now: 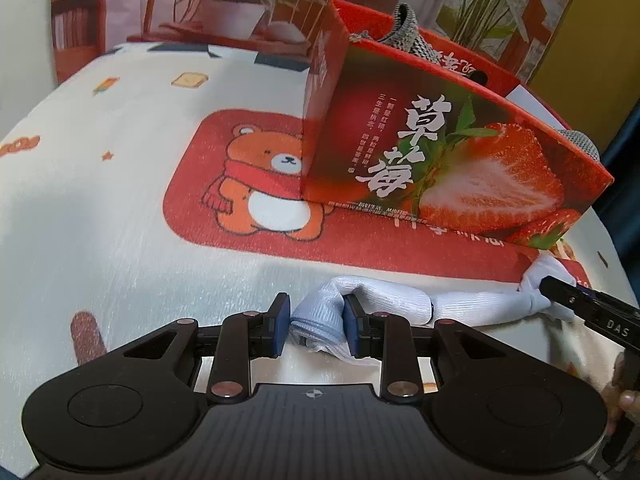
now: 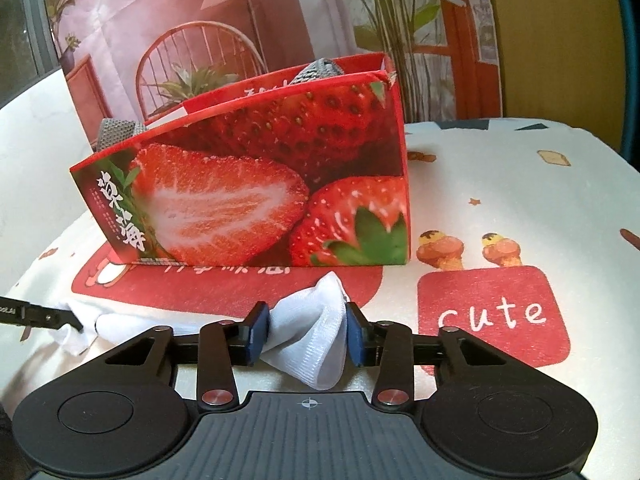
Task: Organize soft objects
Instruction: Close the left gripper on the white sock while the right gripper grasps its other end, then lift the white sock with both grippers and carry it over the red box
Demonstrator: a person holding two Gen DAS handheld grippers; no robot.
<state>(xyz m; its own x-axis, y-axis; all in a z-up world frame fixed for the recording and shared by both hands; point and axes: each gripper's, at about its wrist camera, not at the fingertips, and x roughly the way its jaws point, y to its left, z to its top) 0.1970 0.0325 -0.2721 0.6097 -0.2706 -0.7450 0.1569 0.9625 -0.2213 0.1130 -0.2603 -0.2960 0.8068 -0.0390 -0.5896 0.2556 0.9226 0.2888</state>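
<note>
A white sock [image 1: 400,304] lies stretched across the tablecloth in front of a red strawberry box [image 1: 448,152]. My left gripper [image 1: 316,322] is shut on its one end, the fabric bunched between the blue pads. My right gripper [image 2: 306,330] is shut on the other end of the sock [image 2: 316,336]. The right gripper's tip also shows at the right of the left wrist view [image 1: 560,292], pinching the sock. The box [image 2: 256,184] holds a grey knitted sock [image 1: 408,32] that sticks out over its rim [image 2: 316,72].
The table carries a white cloth with a red bear print [image 1: 264,188] and a red "cute" patch [image 2: 492,316]. A printed backdrop with plants and a chair [image 2: 200,64] stands behind the box. The left gripper's tip shows at the left edge [image 2: 40,314].
</note>
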